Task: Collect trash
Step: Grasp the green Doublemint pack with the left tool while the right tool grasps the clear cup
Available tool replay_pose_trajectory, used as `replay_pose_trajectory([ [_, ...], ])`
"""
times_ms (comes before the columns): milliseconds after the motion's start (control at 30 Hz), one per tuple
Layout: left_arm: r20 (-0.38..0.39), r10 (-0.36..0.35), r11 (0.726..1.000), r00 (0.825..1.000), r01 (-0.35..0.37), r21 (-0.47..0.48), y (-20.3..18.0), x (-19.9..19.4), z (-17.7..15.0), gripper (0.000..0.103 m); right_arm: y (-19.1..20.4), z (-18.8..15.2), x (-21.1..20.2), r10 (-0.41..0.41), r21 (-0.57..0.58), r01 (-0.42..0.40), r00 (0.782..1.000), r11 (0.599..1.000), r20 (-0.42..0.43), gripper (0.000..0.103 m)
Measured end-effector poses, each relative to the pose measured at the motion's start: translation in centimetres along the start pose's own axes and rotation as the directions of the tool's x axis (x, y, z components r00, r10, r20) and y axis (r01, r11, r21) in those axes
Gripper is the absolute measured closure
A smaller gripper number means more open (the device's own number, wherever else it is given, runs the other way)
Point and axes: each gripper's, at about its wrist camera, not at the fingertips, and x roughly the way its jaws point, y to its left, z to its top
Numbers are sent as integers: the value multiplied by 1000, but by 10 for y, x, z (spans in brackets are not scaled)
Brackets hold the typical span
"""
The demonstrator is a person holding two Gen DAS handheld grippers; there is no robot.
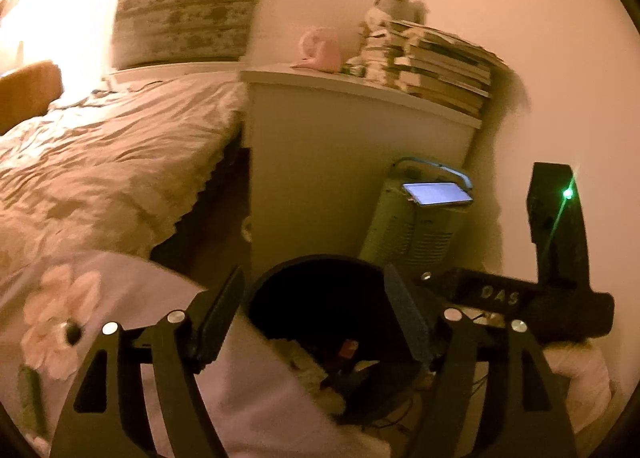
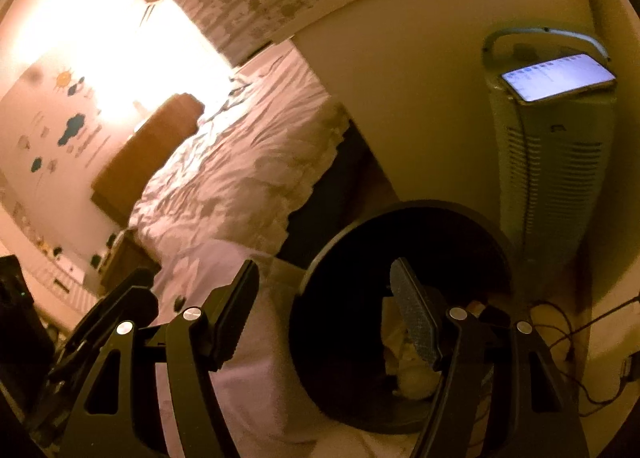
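A round black trash bin stands on the floor by the bed; it also shows in the right wrist view. Crumpled pale trash lies inside it, seen too in the right wrist view. My left gripper is open and empty, hovering over the bin's mouth. My right gripper is open and empty, also above the bin. The right gripper's black body shows at the right of the left wrist view.
A bed with a wrinkled pale cover lies left. A white cabinet bears stacked books. A green tower heater with a lit phone on top stands right of the bin. Cables lie on the floor.
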Motion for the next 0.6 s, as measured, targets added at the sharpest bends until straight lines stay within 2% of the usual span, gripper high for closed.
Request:
replay_pose_trajectory([
  [300,-13,141,980,990,-142,-140,87,-44,-30,31,55,-15,24,47,-108,-55,996,993,-76,32],
  [400,-30,201,960,979,-203,-195,124,-59,-45,31,78,-22,35,60,-160,-78,992,984,-114,32],
  [500,-65,261,927,963,-269,-260,168,-73,-62,31,104,-28,47,67,-227,-100,986,969,-151,32],
  [600,-117,303,904,946,-324,-278,197,-77,-76,31,134,-34,62,76,-302,-133,978,944,-194,32],
])
